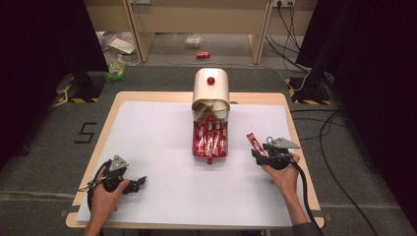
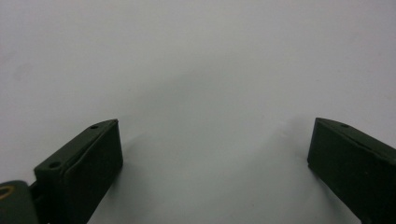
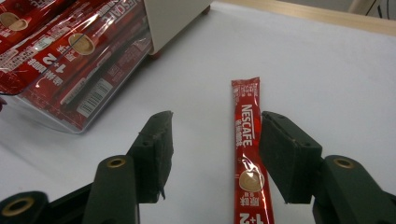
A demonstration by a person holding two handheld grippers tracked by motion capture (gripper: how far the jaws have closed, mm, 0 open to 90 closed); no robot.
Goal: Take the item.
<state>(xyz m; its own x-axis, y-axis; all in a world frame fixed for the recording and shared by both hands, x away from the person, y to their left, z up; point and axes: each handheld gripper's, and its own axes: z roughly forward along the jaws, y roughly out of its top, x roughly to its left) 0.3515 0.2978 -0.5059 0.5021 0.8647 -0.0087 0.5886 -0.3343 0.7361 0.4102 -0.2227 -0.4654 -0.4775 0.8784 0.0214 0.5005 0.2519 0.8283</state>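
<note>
a: red foil sachet [image 3: 246, 154], long and narrow, lies flat on the white sheet [image 3: 327, 84] between the jaws of the right gripper [image 3: 215, 140]. white lettering along it reads "nescafe", with "1+2" at the near end and a coffee-cup picture above that. smaller characters beside the brand are too fine to read.

b: grip status?

a: right gripper's jaws stand spread. the sachet lies close against the right-hand pad [image 3: 285, 154]; the other pad is well apart from it. nothing is pinched. from the high view, the same sachet [image 1: 255, 143] sits just ahead of the right gripper [image 1: 259, 152], toward the right side of the sheet.

b: left side?

a: left gripper [image 2: 212, 144] also spread wide, with bare white sheet between its pads. in the high view it [image 1: 142, 180] rests near the front left corner of the sheet, held in the left hand [image 1: 105, 194].

b: other stock?

a: a cream dispenser [image 1: 211, 93] with a red knob on top stands at the far middle of the table. a clear tray [image 1: 210, 140] in front of it holds more red sachets packed side by side. in the right gripper view these [image 3: 60, 56] show "1+2" and a barcode.
</note>
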